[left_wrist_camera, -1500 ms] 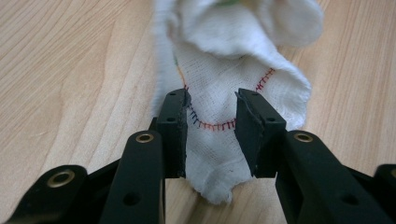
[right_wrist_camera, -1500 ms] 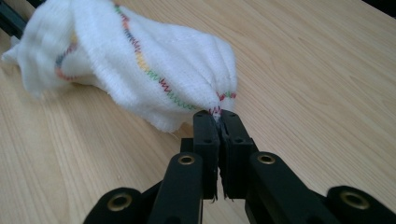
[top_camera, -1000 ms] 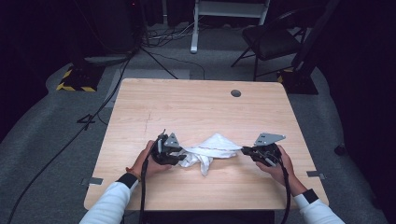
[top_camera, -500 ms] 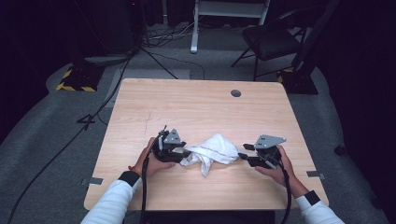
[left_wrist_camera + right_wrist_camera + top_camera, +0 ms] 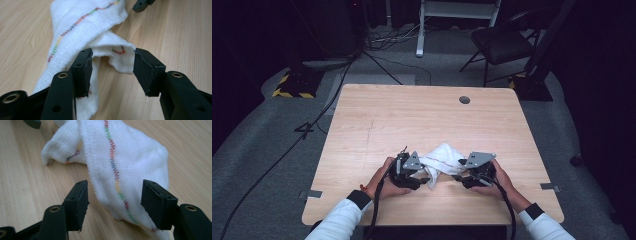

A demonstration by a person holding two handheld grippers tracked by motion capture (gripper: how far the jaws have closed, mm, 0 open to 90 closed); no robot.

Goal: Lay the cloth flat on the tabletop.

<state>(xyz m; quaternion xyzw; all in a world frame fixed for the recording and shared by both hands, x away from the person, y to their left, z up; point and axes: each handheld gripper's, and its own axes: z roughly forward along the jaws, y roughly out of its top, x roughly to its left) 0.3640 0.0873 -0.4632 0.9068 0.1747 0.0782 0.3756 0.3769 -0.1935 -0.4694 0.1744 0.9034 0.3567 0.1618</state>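
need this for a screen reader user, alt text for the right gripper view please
A crumpled white cloth with a multicoloured zigzag stitch line lies on a light wooden table, one end reaching between the open black jaws of the right gripper.

Overhead light falls evenly on the table (image 5: 422,120) while the room beyond its far edge sinks into darkness, and both gripper views are sharp, shadows soft.
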